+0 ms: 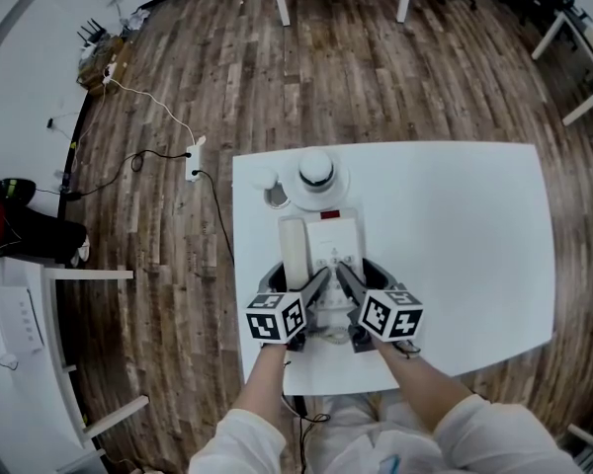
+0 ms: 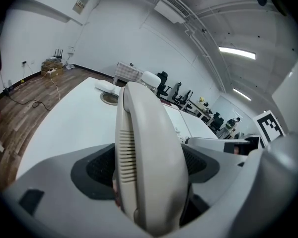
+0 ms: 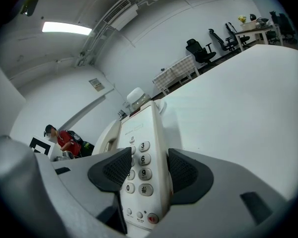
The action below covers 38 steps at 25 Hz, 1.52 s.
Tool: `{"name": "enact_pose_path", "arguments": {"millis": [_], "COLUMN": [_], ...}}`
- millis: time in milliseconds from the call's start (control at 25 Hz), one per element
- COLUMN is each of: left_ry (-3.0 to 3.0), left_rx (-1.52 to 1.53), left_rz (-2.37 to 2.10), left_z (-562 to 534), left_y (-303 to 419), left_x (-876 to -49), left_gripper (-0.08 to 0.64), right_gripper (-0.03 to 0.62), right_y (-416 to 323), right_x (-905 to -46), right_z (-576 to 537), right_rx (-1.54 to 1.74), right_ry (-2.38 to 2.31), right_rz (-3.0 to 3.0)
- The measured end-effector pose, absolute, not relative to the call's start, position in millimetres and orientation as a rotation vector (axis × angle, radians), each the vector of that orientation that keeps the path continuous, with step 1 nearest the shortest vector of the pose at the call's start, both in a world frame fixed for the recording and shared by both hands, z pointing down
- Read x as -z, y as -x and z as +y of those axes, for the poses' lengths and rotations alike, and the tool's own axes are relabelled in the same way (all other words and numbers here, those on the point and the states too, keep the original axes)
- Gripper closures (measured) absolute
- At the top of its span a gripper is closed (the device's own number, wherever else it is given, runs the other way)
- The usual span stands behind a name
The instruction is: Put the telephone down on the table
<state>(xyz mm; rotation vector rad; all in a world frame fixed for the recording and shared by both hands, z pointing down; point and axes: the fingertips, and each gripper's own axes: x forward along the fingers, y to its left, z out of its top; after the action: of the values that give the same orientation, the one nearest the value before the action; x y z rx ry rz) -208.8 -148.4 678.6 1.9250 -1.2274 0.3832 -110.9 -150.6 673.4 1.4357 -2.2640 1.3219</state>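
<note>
A white desk telephone (image 1: 321,243) lies lengthwise near the front of the white table (image 1: 455,235), its handset (image 1: 293,248) in the cradle on the left side. My left gripper (image 1: 298,277) is shut on the handset (image 2: 149,152), which fills the space between its dark pads in the left gripper view. My right gripper (image 1: 364,273) is shut on the keypad side of the telephone (image 3: 141,152), with the number keys showing between its pads. Whether the telephone's base touches the table or hangs just above it cannot be told.
Behind the telephone stand a white hat-shaped object (image 1: 316,174) and a small round dish (image 1: 276,197). A power strip (image 1: 194,158) with cables lies on the wooden floor at the left. A person in red (image 3: 64,139) stands far off. Bare table stretches to the right.
</note>
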Motion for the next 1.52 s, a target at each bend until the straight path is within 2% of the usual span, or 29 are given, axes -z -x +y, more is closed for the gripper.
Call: {"name": "enact_pose_path", "arguments": {"millis": [960,1520], "left_ry": [-1.913,-1.874], "left_rx": [-0.434,-0.509], "left_rz": [-1.261,-1.369], "left_z": [-149,-146], "left_y": [210,223], "left_x": [-678,-668], "left_gripper": [0.163,0.16], "right_gripper": [0.342,0.344], "right_y": [111,110], "right_x": [-675,-664], "right_z": [-153,-150], "right_rx": [-1.299,-1.129], "right_ry": [-1.396,-1.349], "right_rz": [-2.229,-2.225]}}
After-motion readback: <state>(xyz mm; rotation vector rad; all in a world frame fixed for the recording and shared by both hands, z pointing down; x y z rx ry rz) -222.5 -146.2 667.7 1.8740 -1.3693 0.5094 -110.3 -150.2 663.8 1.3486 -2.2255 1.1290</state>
